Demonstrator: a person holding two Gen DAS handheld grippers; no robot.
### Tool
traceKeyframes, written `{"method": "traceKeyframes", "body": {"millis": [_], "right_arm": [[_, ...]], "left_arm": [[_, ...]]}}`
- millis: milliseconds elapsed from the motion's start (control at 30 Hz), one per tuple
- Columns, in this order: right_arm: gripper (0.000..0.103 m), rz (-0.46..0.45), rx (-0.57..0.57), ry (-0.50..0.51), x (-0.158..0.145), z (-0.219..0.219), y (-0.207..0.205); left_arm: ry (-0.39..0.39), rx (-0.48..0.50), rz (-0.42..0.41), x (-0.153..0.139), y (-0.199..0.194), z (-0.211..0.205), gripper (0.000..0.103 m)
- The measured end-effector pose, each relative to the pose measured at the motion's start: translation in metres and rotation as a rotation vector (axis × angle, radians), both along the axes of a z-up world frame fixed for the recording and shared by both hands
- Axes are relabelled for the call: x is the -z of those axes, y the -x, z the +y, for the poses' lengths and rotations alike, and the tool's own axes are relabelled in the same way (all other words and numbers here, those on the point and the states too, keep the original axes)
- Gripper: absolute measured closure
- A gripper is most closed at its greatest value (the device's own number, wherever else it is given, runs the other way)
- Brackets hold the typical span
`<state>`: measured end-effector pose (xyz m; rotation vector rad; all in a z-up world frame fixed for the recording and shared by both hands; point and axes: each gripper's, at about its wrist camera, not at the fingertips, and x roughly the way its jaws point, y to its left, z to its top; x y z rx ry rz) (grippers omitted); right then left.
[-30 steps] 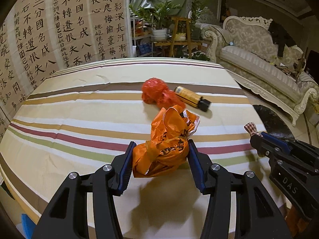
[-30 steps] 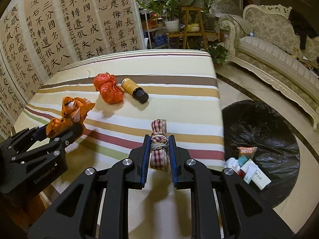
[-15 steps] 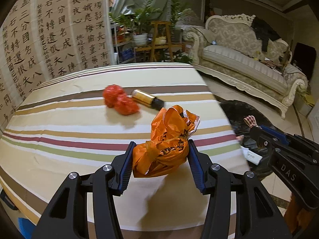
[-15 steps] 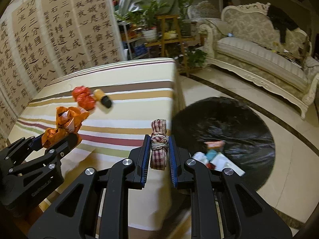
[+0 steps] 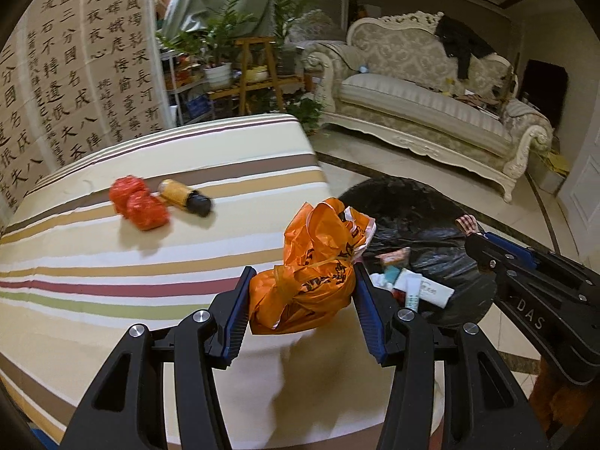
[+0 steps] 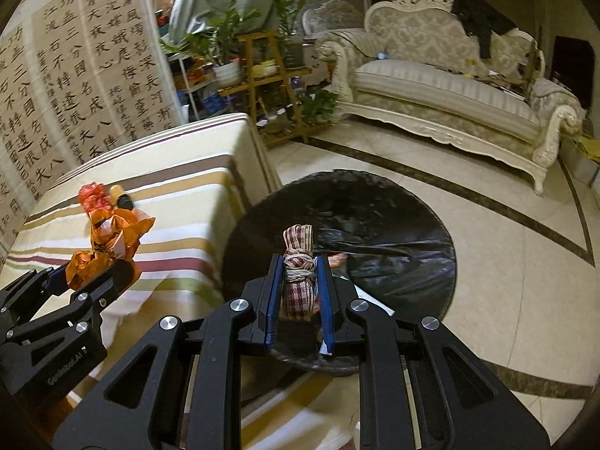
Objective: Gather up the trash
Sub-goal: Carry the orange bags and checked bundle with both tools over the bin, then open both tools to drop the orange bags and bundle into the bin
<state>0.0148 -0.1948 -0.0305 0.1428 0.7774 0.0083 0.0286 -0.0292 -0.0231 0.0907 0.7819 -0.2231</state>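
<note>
While the black bag on the floor holds packets, left gripper clamps an orange bag, right gripper a checked bundle; red bag and bottle lie far left on the striped table.

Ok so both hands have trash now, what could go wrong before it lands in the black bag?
1. The left gripper holds the crumpled orange plastic bag at the table's edge rather than above the black trash bag; released here, it would probably miss.
2. The checkered cloth bundle, held by the right gripper, hangs near the bag's near rim, so it could land on the rim.
3. The red wad and the bottle lie on the table and could be forgotten.
</note>
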Motion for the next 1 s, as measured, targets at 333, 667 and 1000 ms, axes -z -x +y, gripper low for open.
{"method": "traceKeyframes", "body": {"millis": [333, 667, 1000], "right_arm": [[0.085, 0.015, 0.053, -0.013, 0.013, -0.027, -0.009], [0.085, 0.031, 0.093, -0.019, 0.023, -0.046, -0.023], [0.075, 0.048, 0.119, -0.032, 0.028, -0.056, -0.028]], "left_arm": [[-0.038, 0.04, 0.014, 0.011, -0.018, -0.041, 0.051], [-0.061, 0.061, 0.029, 0.02, -0.033, -0.066, 0.051], [-0.081, 0.074, 0.032, 0.022, -0.034, -0.07, 0.035]]}}
